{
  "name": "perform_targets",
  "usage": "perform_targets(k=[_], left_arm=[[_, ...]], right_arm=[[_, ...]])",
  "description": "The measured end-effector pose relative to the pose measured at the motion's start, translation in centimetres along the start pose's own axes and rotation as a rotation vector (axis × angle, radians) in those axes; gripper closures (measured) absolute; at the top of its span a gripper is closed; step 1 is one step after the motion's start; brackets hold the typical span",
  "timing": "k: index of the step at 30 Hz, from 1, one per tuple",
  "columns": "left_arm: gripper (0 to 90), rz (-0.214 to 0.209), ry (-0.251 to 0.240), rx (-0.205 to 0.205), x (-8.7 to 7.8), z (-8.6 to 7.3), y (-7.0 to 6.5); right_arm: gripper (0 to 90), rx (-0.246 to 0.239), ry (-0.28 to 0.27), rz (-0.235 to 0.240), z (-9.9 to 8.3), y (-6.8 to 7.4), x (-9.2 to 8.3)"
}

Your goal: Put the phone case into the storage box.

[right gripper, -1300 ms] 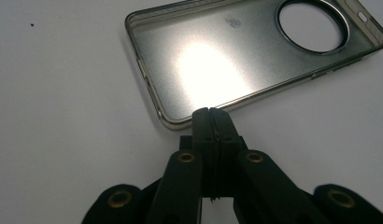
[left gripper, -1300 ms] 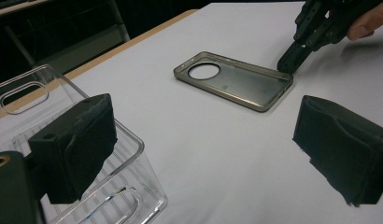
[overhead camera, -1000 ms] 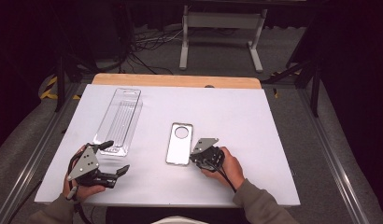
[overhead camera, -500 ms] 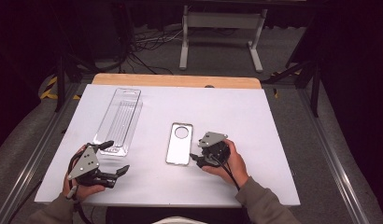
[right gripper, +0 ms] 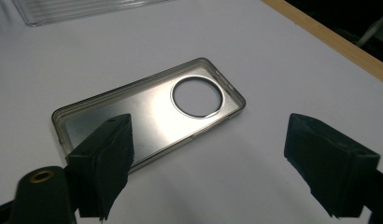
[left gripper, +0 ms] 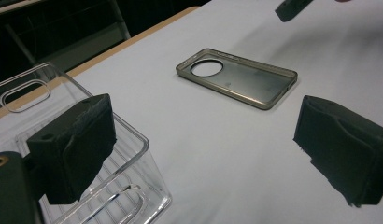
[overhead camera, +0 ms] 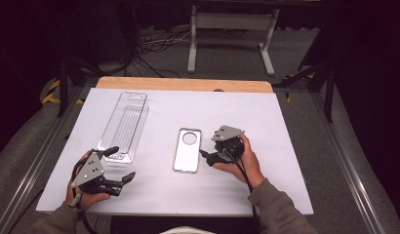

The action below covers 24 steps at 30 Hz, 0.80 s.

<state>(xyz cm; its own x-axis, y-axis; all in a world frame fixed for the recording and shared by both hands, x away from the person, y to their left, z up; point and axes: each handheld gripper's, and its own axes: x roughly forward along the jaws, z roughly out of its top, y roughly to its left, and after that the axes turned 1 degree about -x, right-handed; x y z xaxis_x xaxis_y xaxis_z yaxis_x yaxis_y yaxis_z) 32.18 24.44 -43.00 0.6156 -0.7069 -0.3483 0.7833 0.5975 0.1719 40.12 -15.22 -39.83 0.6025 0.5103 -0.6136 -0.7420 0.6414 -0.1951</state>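
R gripper (overhead camera: 204,155) fingers just opened, apart w/ nothing between, just right of phone case (overhead camera: 187,150), long axis fore-aft on desk (overhead camera: 286,146); L gripper (overhead camera: 121,165) fingers apart, farther.

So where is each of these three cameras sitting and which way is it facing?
High view: above the person's side, looking forward and down on the table; both forearms and tongs show.
Left gripper view: on the left tongs, facing the phone case past the clear tray.
Right gripper view: on the right tongs, above the case.
All share the case.
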Motion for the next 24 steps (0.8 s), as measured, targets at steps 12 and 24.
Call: perform_targets(k=[12, 24], left_arm=[[5.8, -0.012, 0.022, 0.002, 0.4, -0.2, 0.0], [5.8, -0.019, 0.028, 0.011, 0.4, -0.2, -0.1]], right_arm=[[17.0, 0.136, 0.172, 0.071, 3.0, -5.1, 4.3], [31.8, 0.168, 0.348, 0.087, 4.9, -6.5, 8.6]])
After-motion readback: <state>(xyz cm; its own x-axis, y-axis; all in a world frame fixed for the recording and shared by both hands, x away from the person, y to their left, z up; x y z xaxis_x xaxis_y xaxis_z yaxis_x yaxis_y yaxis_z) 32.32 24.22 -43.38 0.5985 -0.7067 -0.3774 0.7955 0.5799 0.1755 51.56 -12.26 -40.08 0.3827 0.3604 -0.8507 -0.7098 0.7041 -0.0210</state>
